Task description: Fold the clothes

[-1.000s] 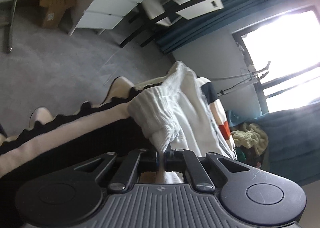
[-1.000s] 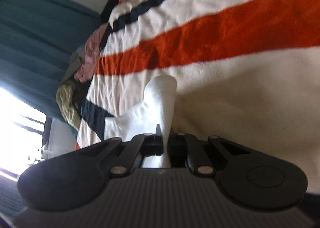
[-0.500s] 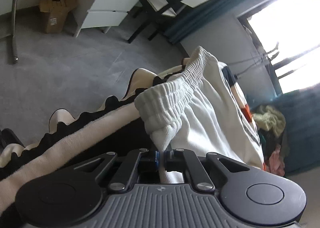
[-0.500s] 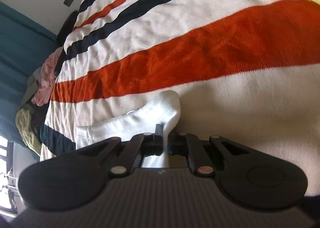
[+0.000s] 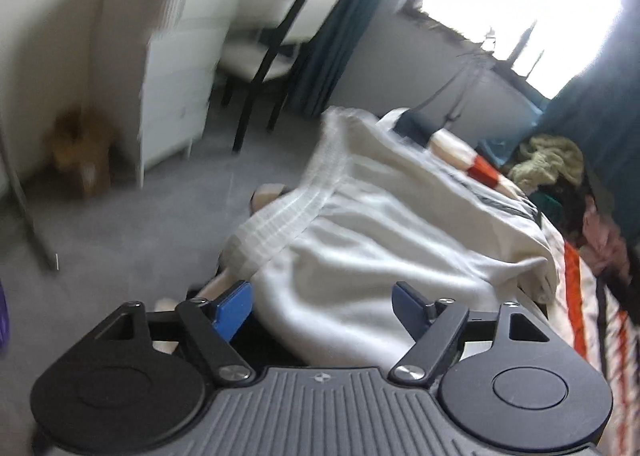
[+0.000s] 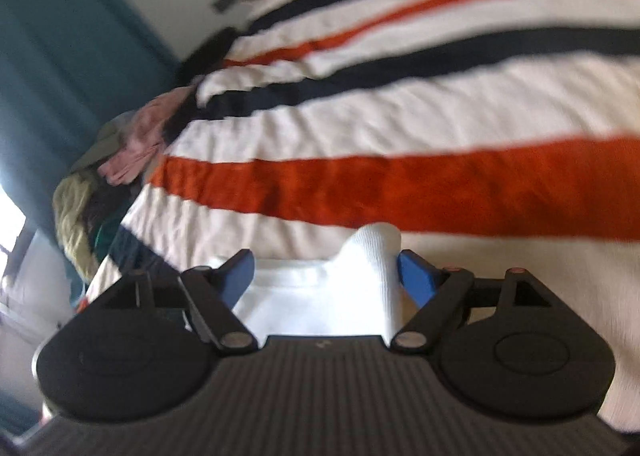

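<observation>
A white garment (image 5: 360, 240) with a ribbed waistband lies bunched on the striped bed cover (image 5: 576, 280), right in front of my left gripper (image 5: 322, 302). The left gripper is open, its blue pads (image 5: 234, 308) spread on either side of the cloth. In the right wrist view the same white garment (image 6: 320, 292) lies between the blue pads (image 6: 414, 276) of my right gripper (image 6: 326, 274), which is open. A raised ribbed fold of the cloth touches the right pad. The cover (image 6: 400, 183) has red, navy and cream stripes.
A pile of other clothes (image 5: 552, 163) sits at the far end of the bed, also in the right wrist view (image 6: 120, 159). White drawers (image 5: 176, 87), a chair (image 5: 276, 39) and a cardboard box (image 5: 80, 151) stand on the grey carpet at left. Teal curtains frame a bright window.
Both grippers were shut on the white garment and have opened, letting it go onto the bed. Both views have swung and are blurred.
</observation>
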Motion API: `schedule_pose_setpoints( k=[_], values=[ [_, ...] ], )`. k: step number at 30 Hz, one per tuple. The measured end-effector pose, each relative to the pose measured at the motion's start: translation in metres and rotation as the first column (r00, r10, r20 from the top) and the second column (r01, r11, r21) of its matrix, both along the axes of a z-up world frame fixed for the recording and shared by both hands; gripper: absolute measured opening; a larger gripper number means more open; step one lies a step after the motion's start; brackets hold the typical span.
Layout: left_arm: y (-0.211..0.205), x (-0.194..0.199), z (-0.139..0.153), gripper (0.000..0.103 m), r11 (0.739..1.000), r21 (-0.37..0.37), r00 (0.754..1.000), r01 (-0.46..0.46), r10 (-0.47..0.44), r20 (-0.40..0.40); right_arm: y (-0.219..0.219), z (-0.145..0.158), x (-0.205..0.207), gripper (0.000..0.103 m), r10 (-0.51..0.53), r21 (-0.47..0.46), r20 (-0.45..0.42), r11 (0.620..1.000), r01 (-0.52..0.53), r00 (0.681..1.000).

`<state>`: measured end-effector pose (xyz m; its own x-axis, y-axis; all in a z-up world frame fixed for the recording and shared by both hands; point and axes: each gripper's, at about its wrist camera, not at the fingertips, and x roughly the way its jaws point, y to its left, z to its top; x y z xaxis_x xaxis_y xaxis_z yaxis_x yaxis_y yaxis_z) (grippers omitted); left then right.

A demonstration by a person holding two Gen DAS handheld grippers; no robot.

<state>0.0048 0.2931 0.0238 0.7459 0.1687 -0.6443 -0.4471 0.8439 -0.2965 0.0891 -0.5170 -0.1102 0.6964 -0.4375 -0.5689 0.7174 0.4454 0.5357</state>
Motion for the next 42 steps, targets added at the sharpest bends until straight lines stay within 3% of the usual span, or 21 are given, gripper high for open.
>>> schedule_pose_setpoints(
  k=[4, 9, 14, 21, 24, 27, 31, 33, 36, 42],
  values=[
    [-0.053, 0.015, 0.024, 0.082, 0.991, 0.102, 0.992, 0.089, -0.097, 0.076, 0.024, 0.033, 0.001, 0.081, 0.1, -0.185, 0.032, 0.978, -0.092, 0.994],
    [-0.136, 0.043, 0.043, 0.085, 0.959, 0.198, 0.958, 0.202, -0.235, 0.161, 0.068, 0.067, -0.005, 0.081, 0.272, -0.374, 0.088, 0.901, -0.221, 0.958],
    [-0.213, 0.079, 0.044, 0.086, 0.921, 0.195, 0.91, 0.337, -0.371, 0.182, 0.12, 0.081, -0.004, 0.08, 0.486, -0.45, 0.071, 0.795, -0.407, 0.871],
    [-0.29, 0.097, 0.021, 0.085, 0.859, 0.261, 0.855, 0.441, -0.49, 0.167, 0.193, 0.074, 0.0, 0.08, 0.673, -0.496, -0.01, 0.639, -0.588, 0.74],
    [-0.305, 0.099, 0.002, 0.086, 0.839, 0.294, 0.843, 0.458, -0.515, 0.157, 0.216, 0.07, 0.0, 0.08, 0.722, -0.506, -0.033, 0.584, -0.635, 0.691],
    [-0.307, 0.1, -0.014, 0.085, 0.837, 0.291, 0.841, 0.463, -0.519, 0.152, 0.236, 0.065, -0.002, 0.08, 0.753, -0.528, -0.064, 0.531, -0.663, 0.654],
    [-0.302, 0.095, -0.03, 0.085, 0.832, 0.295, 0.841, 0.47, -0.524, 0.137, 0.25, 0.058, 0.003, 0.08, 0.778, -0.528, -0.088, 0.493, -0.692, 0.622],
    [-0.304, 0.09, -0.035, 0.085, 0.82, 0.333, 0.841, 0.465, -0.527, 0.123, 0.255, 0.056, 0.005, 0.08, 0.78, -0.532, -0.102, 0.482, -0.696, 0.618],
    [-0.305, 0.085, -0.039, 0.086, 0.806, 0.376, 0.84, 0.457, -0.53, 0.116, 0.257, 0.053, 0.008, 0.08, 0.778, -0.524, -0.105, 0.486, -0.7, 0.619],
    [-0.298, 0.079, -0.036, 0.086, 0.817, 0.345, 0.835, 0.461, -0.531, 0.143, 0.257, 0.049, 0.01, 0.08, 0.758, -0.523, -0.102, 0.51, -0.683, 0.645]
  ],
)
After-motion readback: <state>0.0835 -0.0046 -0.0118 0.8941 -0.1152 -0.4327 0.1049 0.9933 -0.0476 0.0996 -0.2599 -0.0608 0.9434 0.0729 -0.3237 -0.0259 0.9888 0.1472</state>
